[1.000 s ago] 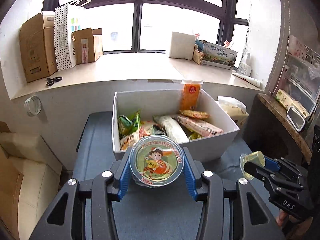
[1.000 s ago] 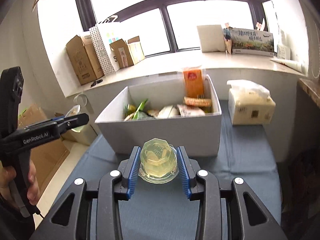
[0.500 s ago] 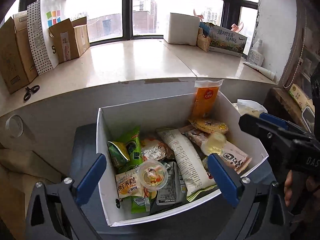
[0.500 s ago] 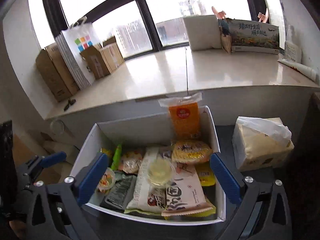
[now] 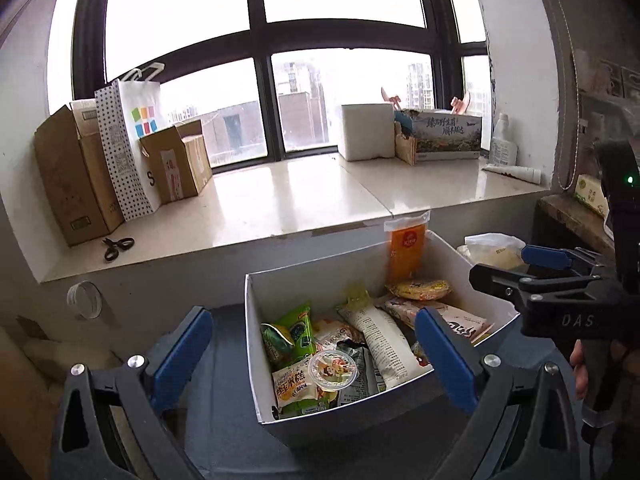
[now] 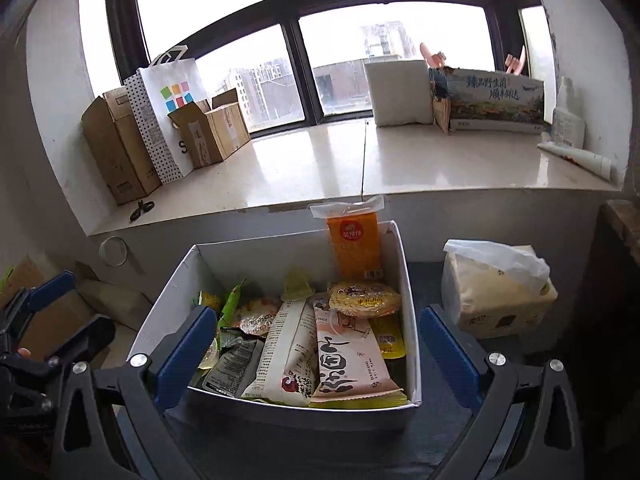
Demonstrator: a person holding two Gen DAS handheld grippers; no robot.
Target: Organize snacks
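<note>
A white box on a dark blue table holds several snack packets. A jelly cup with a cartoon lid lies on the packets at the box's front left. A clear yellow jelly cup lies near the back wall, beside a tall orange packet. My left gripper is open and empty, above the box's front. My right gripper is open and empty, above the box's front edge. It shows from the side in the left wrist view.
A bagged tissue pack sits right of the box. The windowsill behind holds cardboard boxes, a dotted paper bag, scissors, a white block and a printed carton. A wooden shelf is at right.
One second ago each gripper was shut on a jelly cup in front of the box. Both opened over the box, dropped the cups in, and have since pulled back and risen.
</note>
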